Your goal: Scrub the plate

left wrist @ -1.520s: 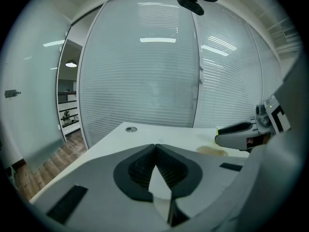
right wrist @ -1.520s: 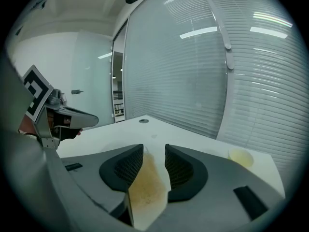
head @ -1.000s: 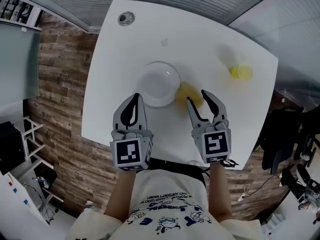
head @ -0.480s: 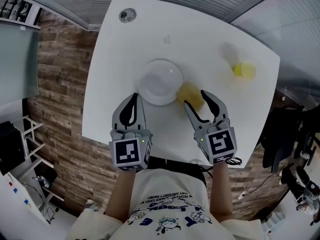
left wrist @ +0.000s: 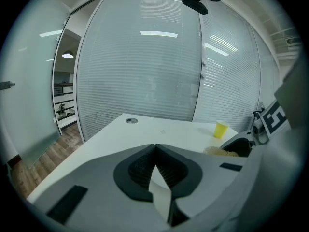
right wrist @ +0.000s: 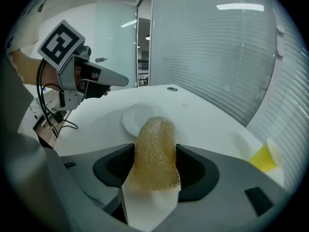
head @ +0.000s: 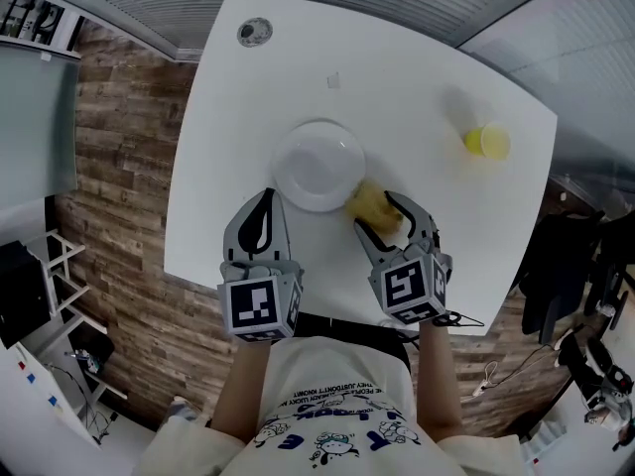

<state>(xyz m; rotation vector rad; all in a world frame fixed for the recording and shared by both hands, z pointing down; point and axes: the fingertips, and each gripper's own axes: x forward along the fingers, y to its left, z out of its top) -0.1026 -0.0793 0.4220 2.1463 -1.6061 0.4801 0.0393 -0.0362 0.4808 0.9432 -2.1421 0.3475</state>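
A white plate sits on the white table. Beside its right near rim lies a yellow mesh scrubber. My right gripper has come down round it, and its jaws have just been opening wide. The scrubber stands between the pads, filling the gap, and I see no squeeze on it. The plate lies just beyond. My left gripper hovers shut and empty by the plate's near left rim. In the left gripper view its jaws meet with nothing between them.
A yellow cup stands at the table's far right, well away from both grippers. A round cable grommet is set in the far left corner. The table's near edge runs just under both grippers, and wood floor lies to the left.
My right gripper has dropped and rolled, moving left onto the scrubber, which now sits between its jaws. The left gripper and the plate have stayed put.
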